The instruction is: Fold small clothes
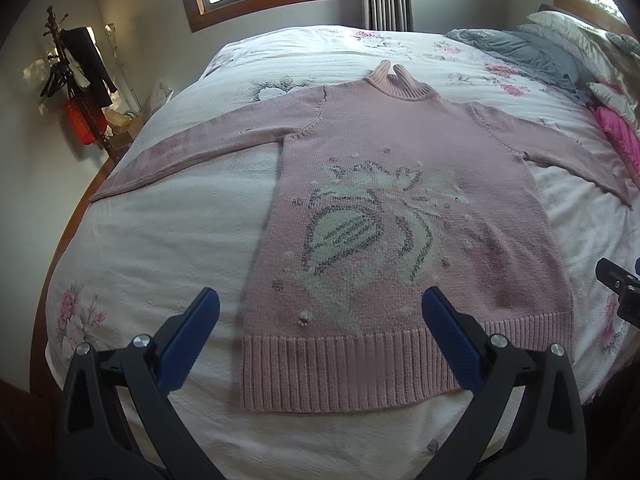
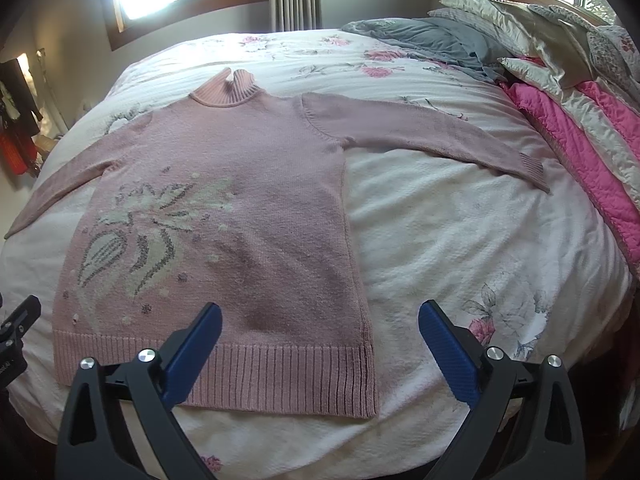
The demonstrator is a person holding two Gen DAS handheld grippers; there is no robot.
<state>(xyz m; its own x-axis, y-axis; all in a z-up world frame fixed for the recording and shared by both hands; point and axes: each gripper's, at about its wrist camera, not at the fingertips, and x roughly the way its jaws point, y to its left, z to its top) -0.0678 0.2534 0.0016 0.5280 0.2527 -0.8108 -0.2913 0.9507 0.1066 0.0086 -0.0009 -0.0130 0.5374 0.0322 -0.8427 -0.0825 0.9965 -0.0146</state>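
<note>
The bed (image 1: 132, 240) fills both views, covered by a white bedspread printed with pink flowers. Pillows (image 2: 520, 20), a grey blanket (image 2: 432, 36) and a bright pink quilt (image 2: 580, 140) are piled along its right side.

The pink sweater (image 1: 400, 152) lies flat and face up in the middle of the bed, unfolded. Both sleeves extend outward to the sides, the turtleneck collar (image 1: 396, 80) points toward the windows, and the ribbed hem (image 1: 360, 368) lies nearest the cameras. A pale floral knit motif (image 1: 360, 220) occupies the front panel.

A coat stand (image 1: 76, 80) carrying dark garments stands beside the bed at the far left.

The left gripper (image 1: 320, 340) hovers above the hem, fingers spread wide, gripping nothing. The right gripper (image 2: 320, 352) hovers above the sweater's lower right corner, fingers likewise spread wide and empty; its left blue pad (image 2: 192, 356) overlaps the hem in view.
</note>
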